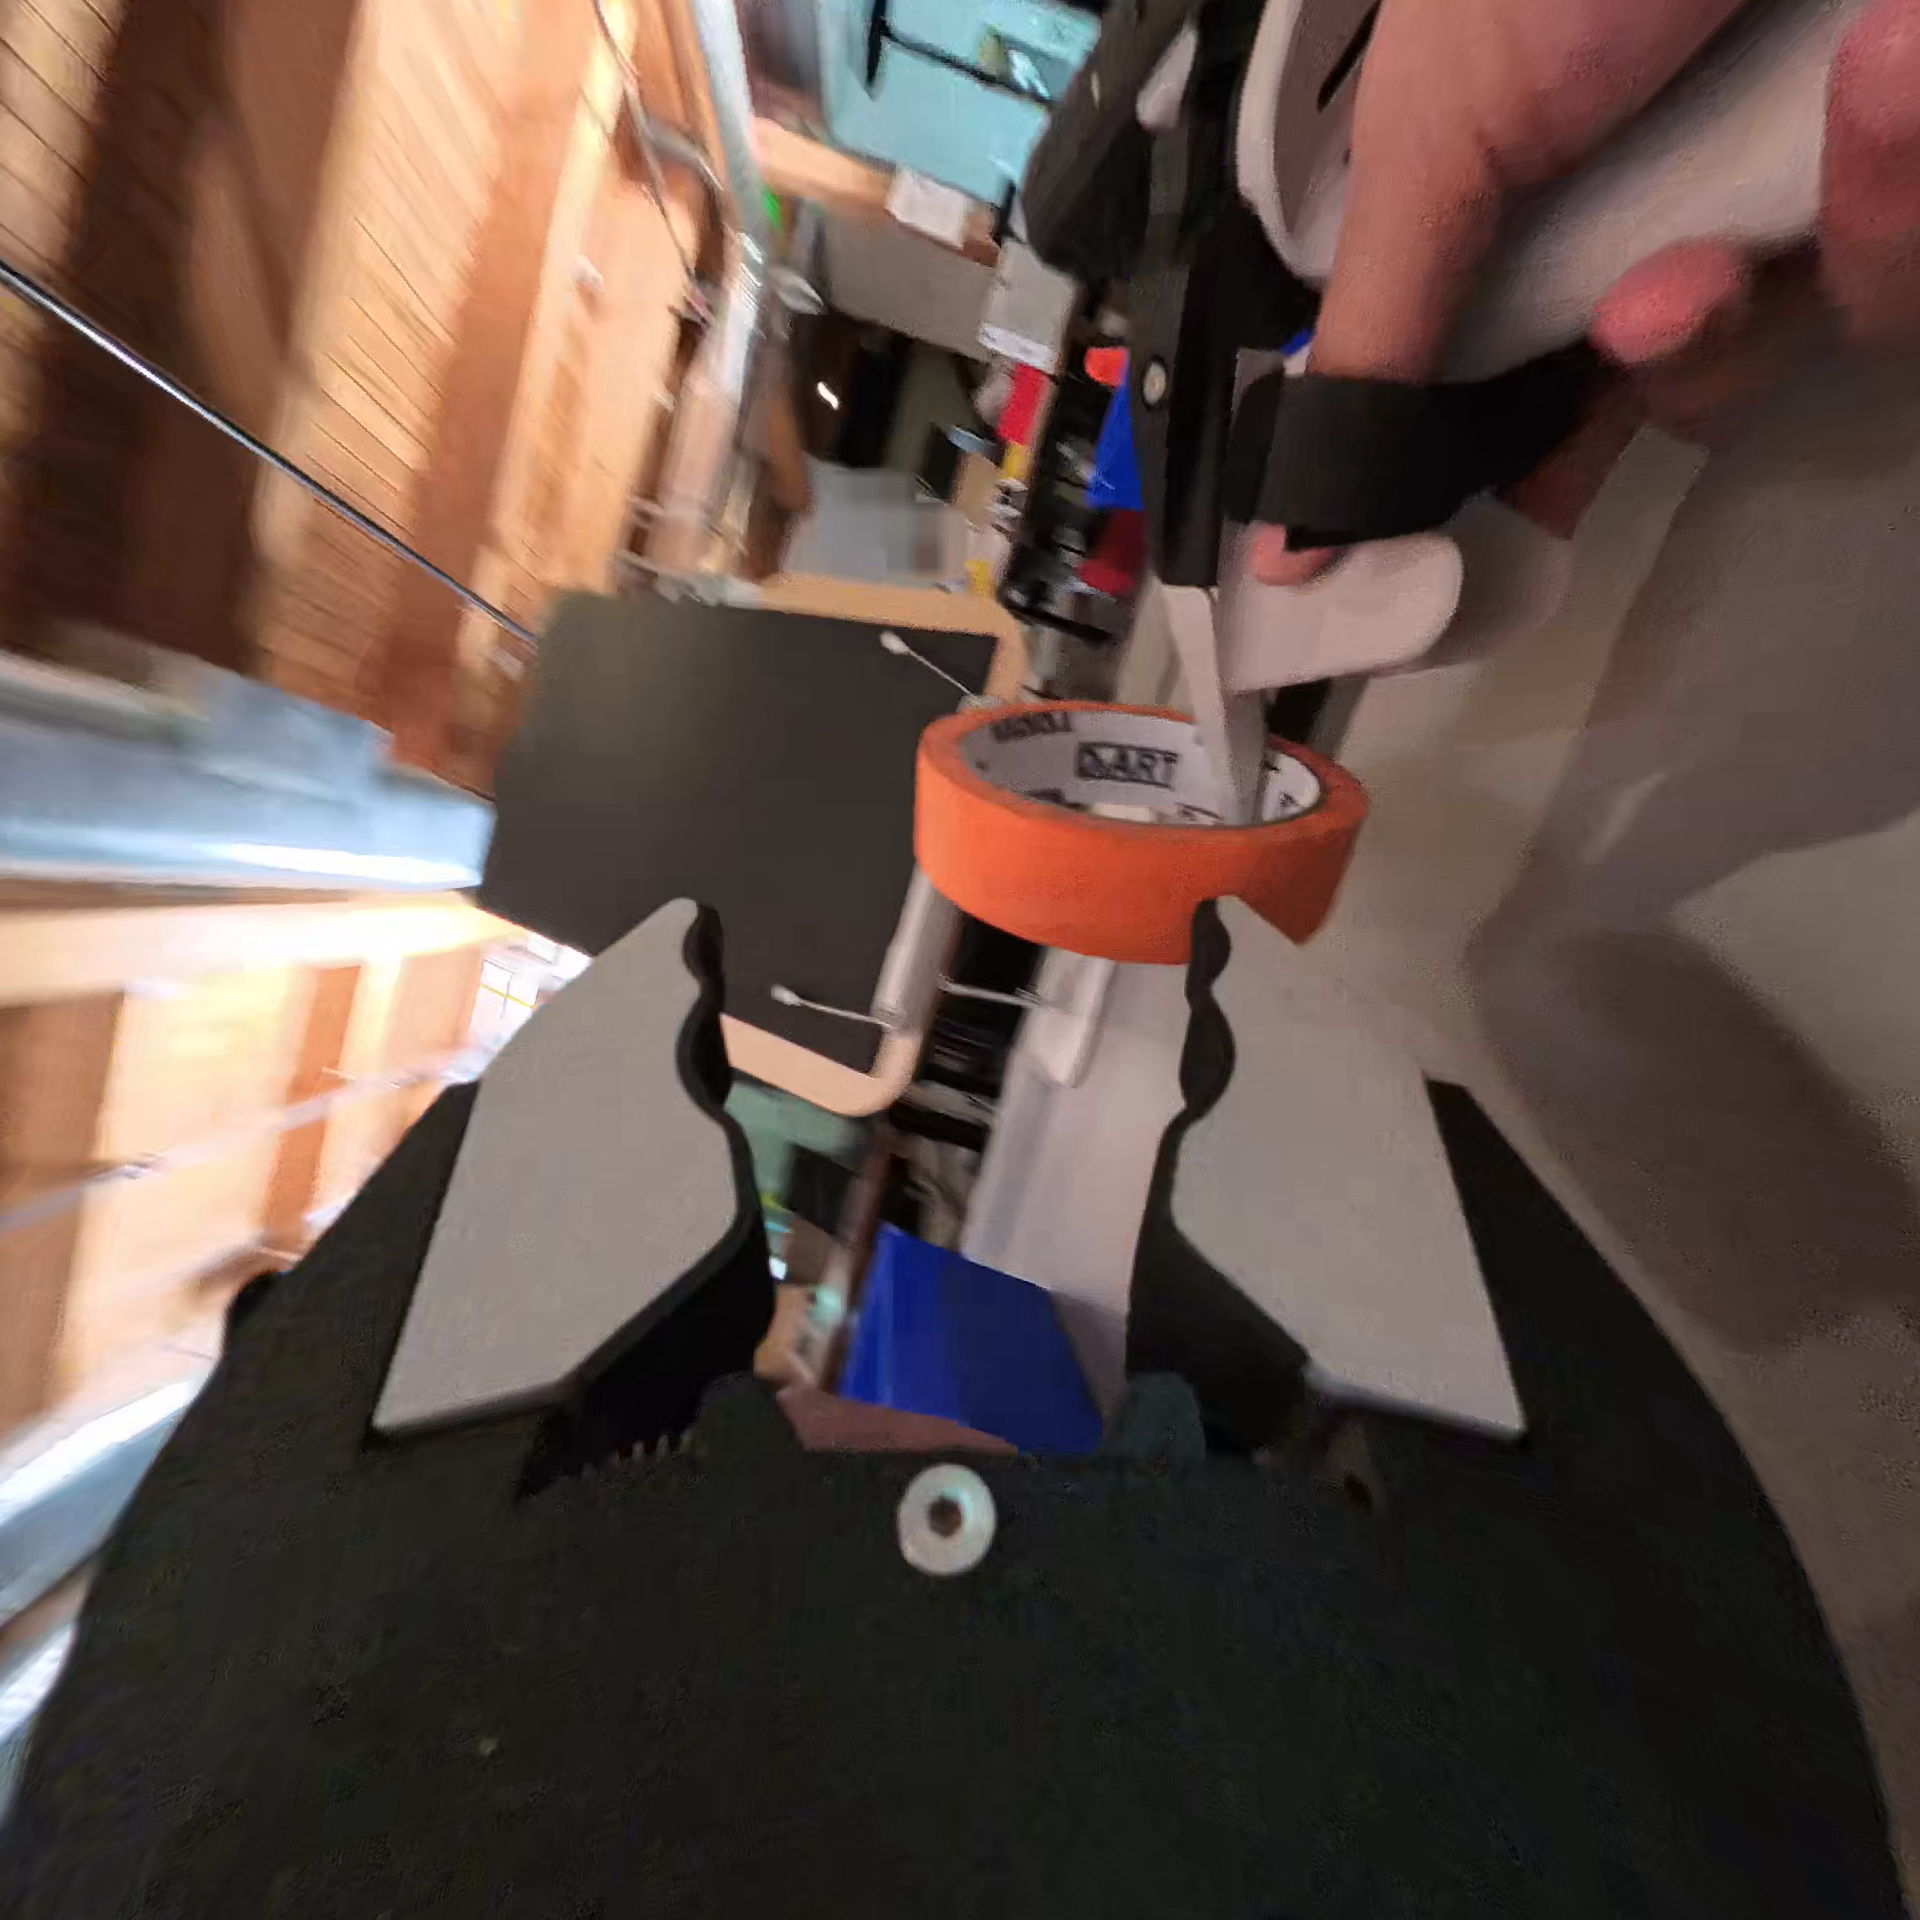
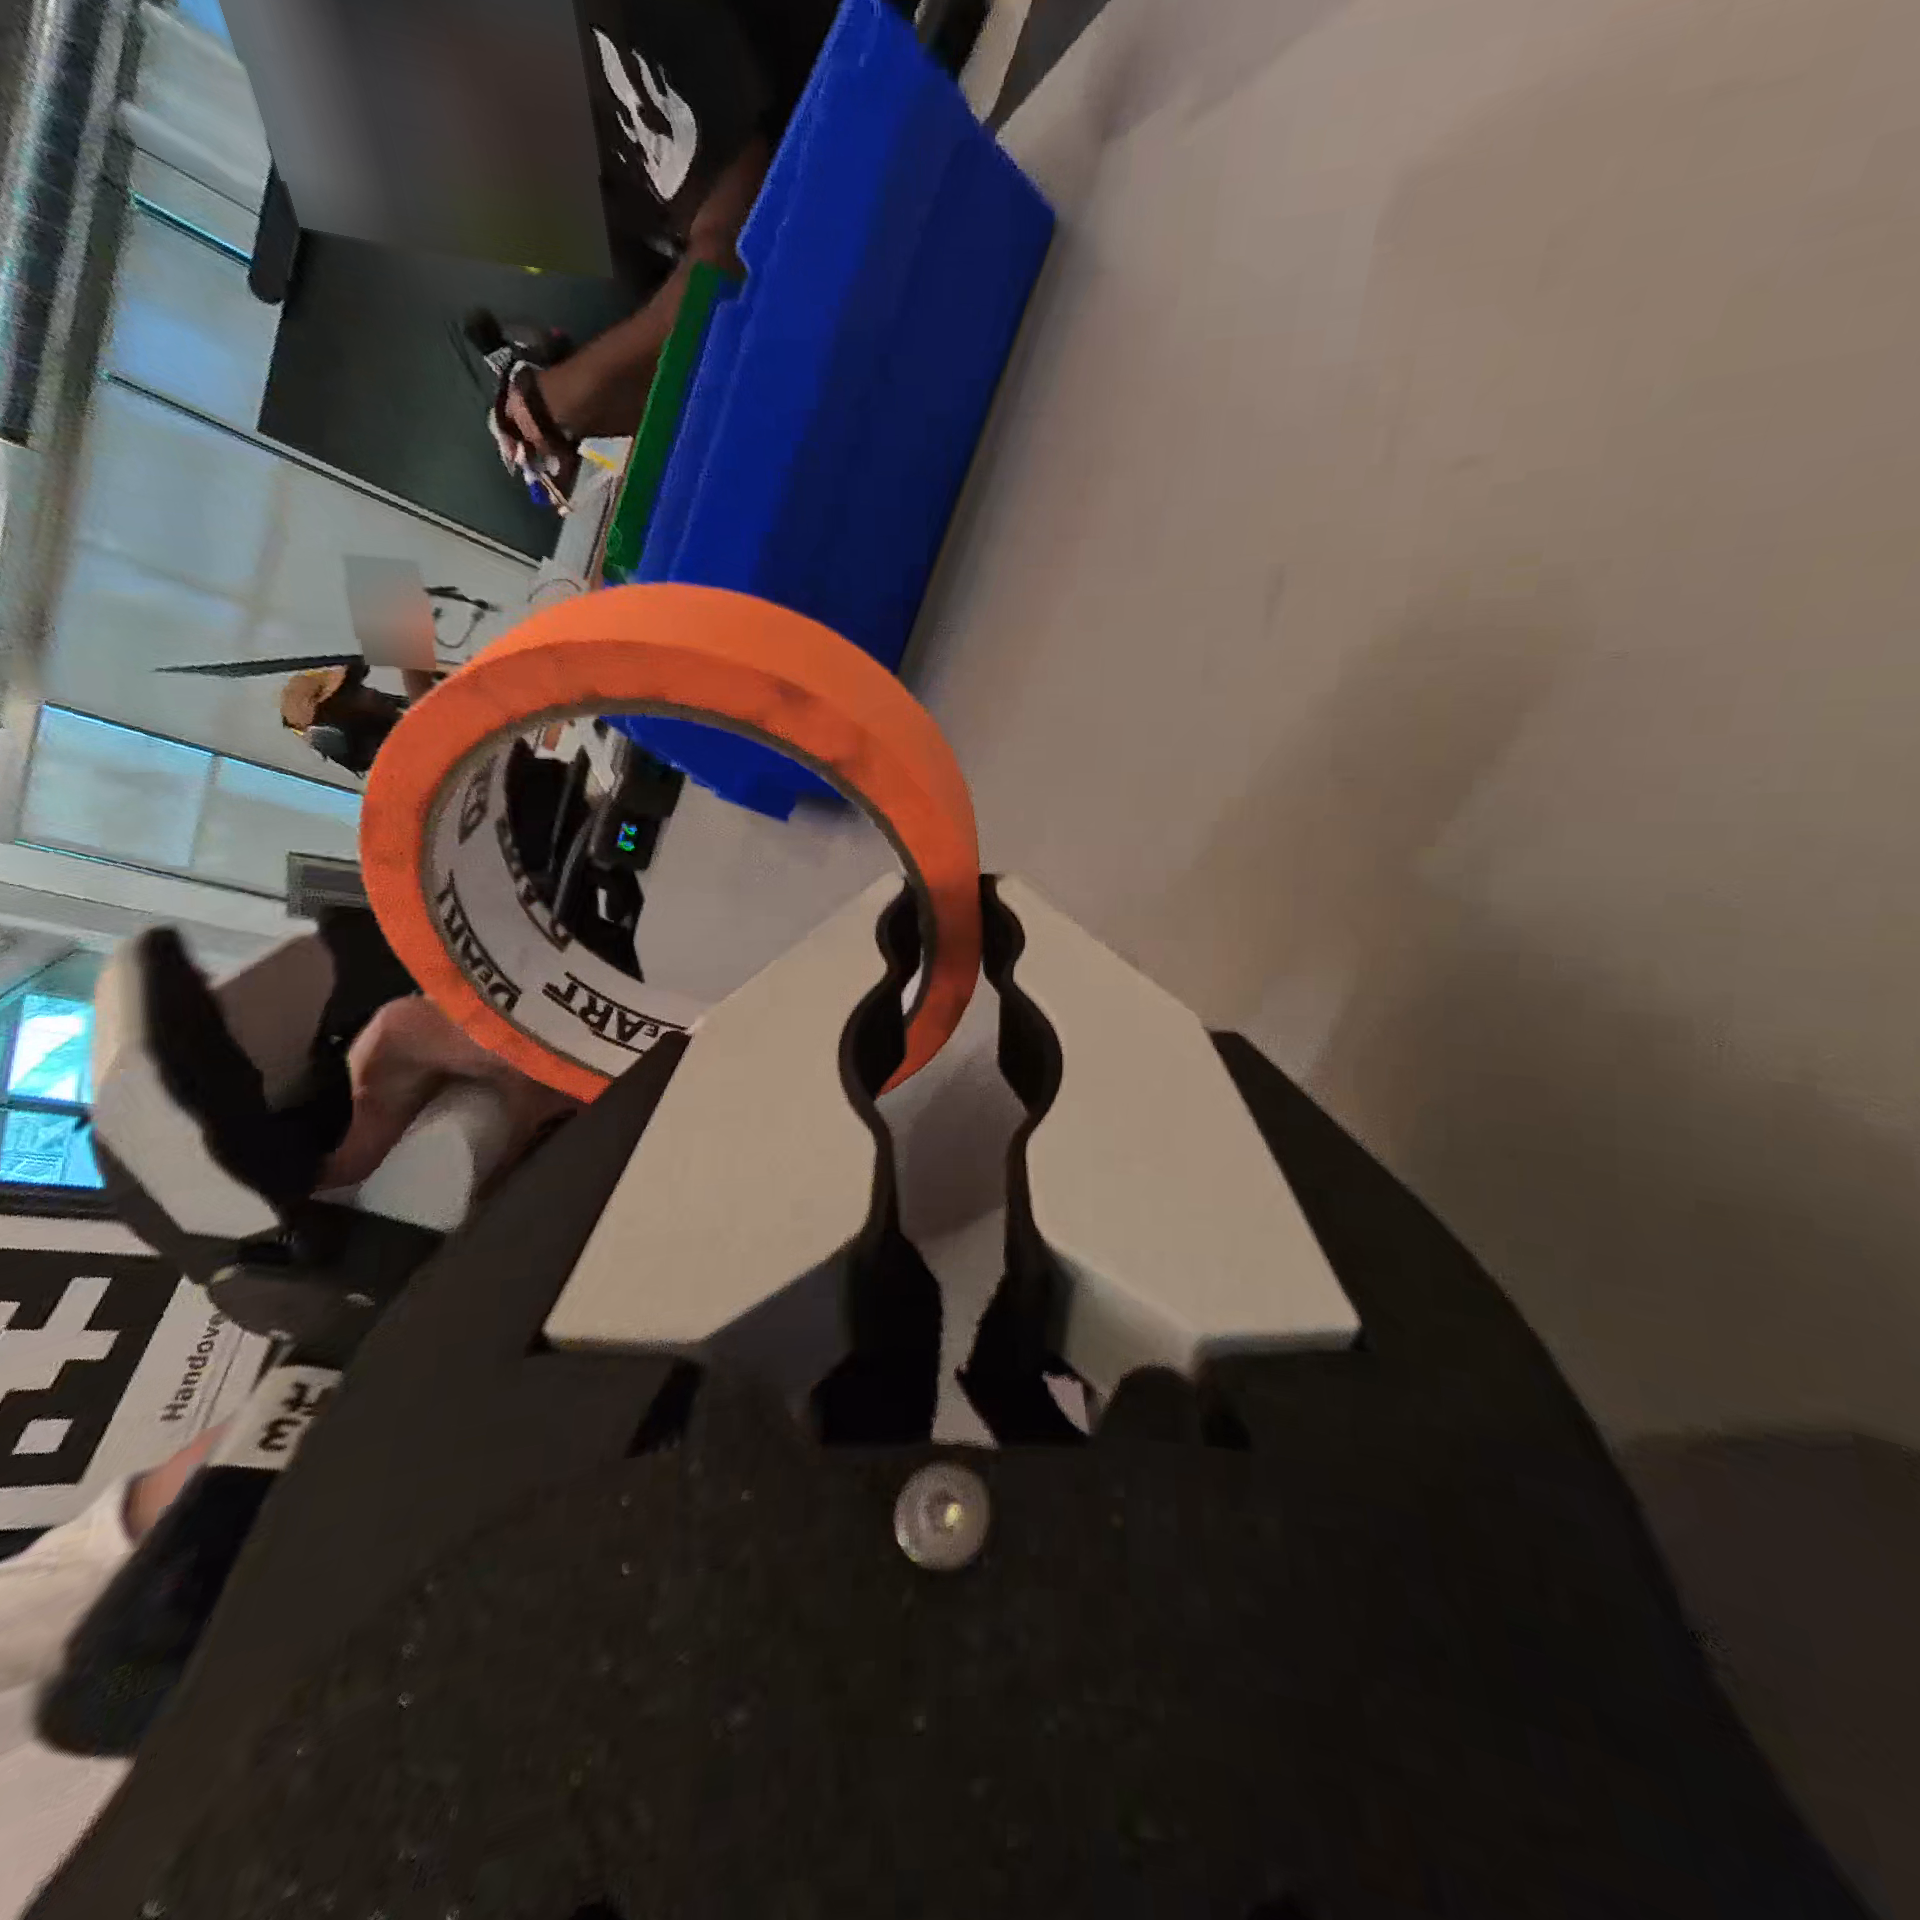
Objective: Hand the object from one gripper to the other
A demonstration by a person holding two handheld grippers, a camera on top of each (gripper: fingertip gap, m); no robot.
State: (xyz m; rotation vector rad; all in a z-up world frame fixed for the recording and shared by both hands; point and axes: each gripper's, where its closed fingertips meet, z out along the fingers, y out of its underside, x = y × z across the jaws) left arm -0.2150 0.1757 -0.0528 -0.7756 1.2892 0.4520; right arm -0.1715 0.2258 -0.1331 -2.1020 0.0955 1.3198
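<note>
An orange tape roll (image 2: 675, 634) with a white core is gripped by its rim in my right gripper (image 2: 951, 904), which is shut on it. In the left wrist view the roll (image 1: 1091, 883) hangs in the air with one of the right gripper's fingers (image 1: 1210, 717) reaching down inside it. My left gripper (image 1: 951, 920) is open wide and empty. The roll sits just beyond its right fingertip, not between the jaws. One of the left gripper's fingers (image 2: 166, 1132) shows beside the roll in the right wrist view.
A blue bin (image 2: 862, 416) stands on the pale table (image 2: 1455, 623) and also shows in the left wrist view (image 1: 966, 1340). A black board (image 1: 727, 769) lies farther off. A hand (image 1: 1507, 208) holds the right gripper. Another person's arm (image 2: 582, 395) is behind the bin.
</note>
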